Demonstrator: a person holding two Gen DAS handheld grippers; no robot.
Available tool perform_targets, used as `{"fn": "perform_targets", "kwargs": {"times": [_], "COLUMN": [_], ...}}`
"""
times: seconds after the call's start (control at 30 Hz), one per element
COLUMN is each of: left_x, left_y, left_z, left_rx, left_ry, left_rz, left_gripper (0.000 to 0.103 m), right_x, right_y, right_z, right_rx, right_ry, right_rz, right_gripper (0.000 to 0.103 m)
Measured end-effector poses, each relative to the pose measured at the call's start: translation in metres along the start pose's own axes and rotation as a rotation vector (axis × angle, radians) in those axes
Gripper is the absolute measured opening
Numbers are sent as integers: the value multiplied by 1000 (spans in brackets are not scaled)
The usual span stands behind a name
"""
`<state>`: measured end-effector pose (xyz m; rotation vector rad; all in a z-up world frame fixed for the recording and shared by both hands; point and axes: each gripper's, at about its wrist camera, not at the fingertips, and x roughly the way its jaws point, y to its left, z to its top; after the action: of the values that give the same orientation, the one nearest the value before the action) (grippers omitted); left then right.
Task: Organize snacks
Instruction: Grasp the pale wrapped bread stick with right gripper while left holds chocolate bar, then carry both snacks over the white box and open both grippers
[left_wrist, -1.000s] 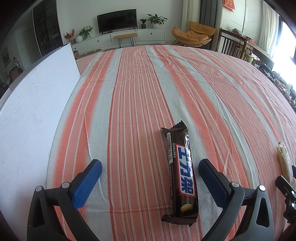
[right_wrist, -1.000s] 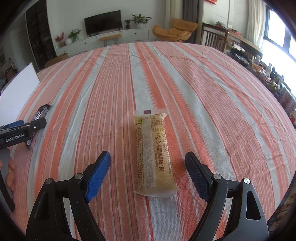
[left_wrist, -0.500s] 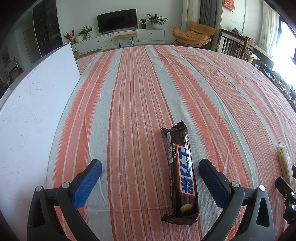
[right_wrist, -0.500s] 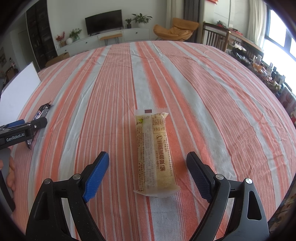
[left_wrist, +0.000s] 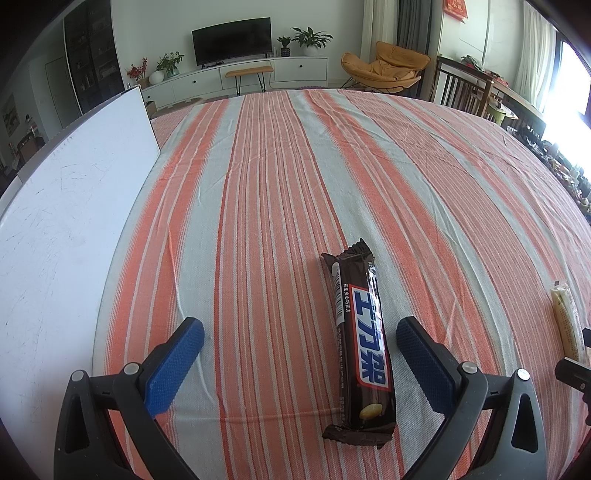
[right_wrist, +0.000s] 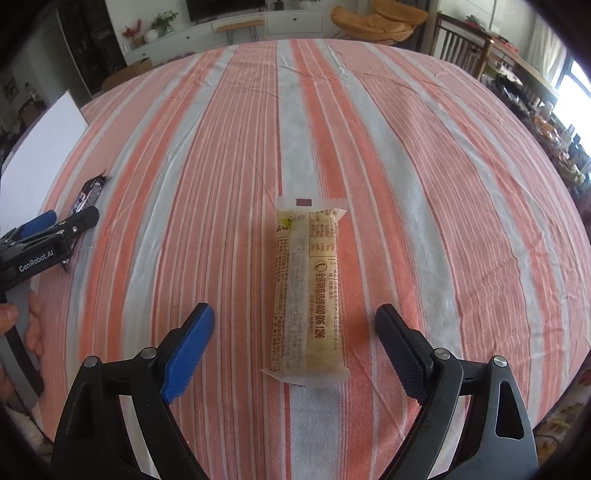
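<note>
Stripes of orange and pale grey run along the tablecloth (left_wrist: 280, 177) that covers the worktop, and both snacks lie flat on it. In the left wrist view, the left gripper (left_wrist: 300, 341) has its blue-padded fingers (left_wrist: 173, 365) spread wide and holds nothing. A dark brown chocolate bar (left_wrist: 360, 347) with a blue-and-white label lies lengthwise between them, nearer the right-hand finger and touching neither. A white board (left_wrist: 62, 229) lies along the left edge of the cloth. At the far right edge of this view a sliver of the pale snack shows beside a black part of the other tool.

In the right wrist view, the right gripper (right_wrist: 294, 330) is likewise spread wide and empty. A clear-wrapped yellowish snack bar (right_wrist: 308, 291) with printed text lies lengthwise between its fingers (right_wrist: 188, 350), roughly centred, its near end level with the pads, touching neither. Far to the left, the left gripper (right_wrist: 55, 229) appears side-on, with the chocolate bar (right_wrist: 88, 195) just beyond its tips and the person's left hand (right_wrist: 31, 321) behind it. The two snacks lie well apart, roughly parallel. Beyond the worktop are a television (left_wrist: 231, 46), a white sideboard (left_wrist: 258, 75) and an orange lounge chair (left_wrist: 384, 68).
</note>
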<state>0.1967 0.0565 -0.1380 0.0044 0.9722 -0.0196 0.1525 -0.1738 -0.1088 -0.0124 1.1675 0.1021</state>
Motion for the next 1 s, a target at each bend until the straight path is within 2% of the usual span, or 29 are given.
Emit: {"fn": "perform_targets", "kwargs": {"times": [0.07, 0.1, 0.13, 0.17, 0.2, 0.23, 0.3, 0.37, 0.43, 0.47, 0.5, 0.53, 0.57, 0.67, 0.8, 0.9, 1.0], "left_x": [-1, -3, -5, -7, -10, -11, -14, -19, -31, -41, -53, -66, -82, -139, -220, -270, -299], "left_y": [0, -1, -4, -8, -12, -15, -19, -16, -12, -9, -5, 0, 8, 30, 65, 106, 154], "left_z": [2, 3, 3, 4, 5, 7, 10, 9, 3, -1, -6, -11, -16, -31, -37, -42, -47], "left_rx": [9, 21, 38, 60, 77, 90, 90, 32, -17, -40, -67, -103, -149, -237, -281, -327, -368], "left_ry": [45, 51, 46, 40, 37, 38, 51, 63, 62, 56, 48, 44, 38, -9, -125, -221, -283], "left_rz": [-26, -36, -39, -48, -60, -69, -82, -139, -186, -214, -247, -290, -347, -485, -548, -521, -410], "left_gripper": [102, 96, 84, 77, 62, 42, 17, 17, 17, 17, 17, 17, 17, 17, 17, 17, 17], "right_x": [-5, -9, -13, -17, -18, -18, -16, -11, -6, -2, 0, 3, 0, -13, -63, -105, -141], "right_y": [-18, -30, -41, -53, -60, -63, -55, -40, -21, -13, -10, -6, -3, -7, 25, 80, 155], "right_z": [10, 14, 19, 23, 27, 30, 34, 35, 35, 34, 32, 29, 27, 25, 40, 55, 61], "right_rx": [60, 111, 163, 217, 251, 258, 225, 175, 110, 81, 63, 53, 31, 81, 47, -6, -112], "right_ry": [46, 57, 67, 80, 95, 111, 129, 127, 111, 111, 115, 117, 94, 75, -31, -94, -134], "right_rz": [54, 77, 96, 118, 135, 139, 111, 72, 54, 57, 67, 58, 17, 45, 186, 353, 512], "right_gripper": [91, 91, 91, 91, 90, 89, 88, 87, 77, 68, 55, 49, 30, 29, 29, 29, 29]}}
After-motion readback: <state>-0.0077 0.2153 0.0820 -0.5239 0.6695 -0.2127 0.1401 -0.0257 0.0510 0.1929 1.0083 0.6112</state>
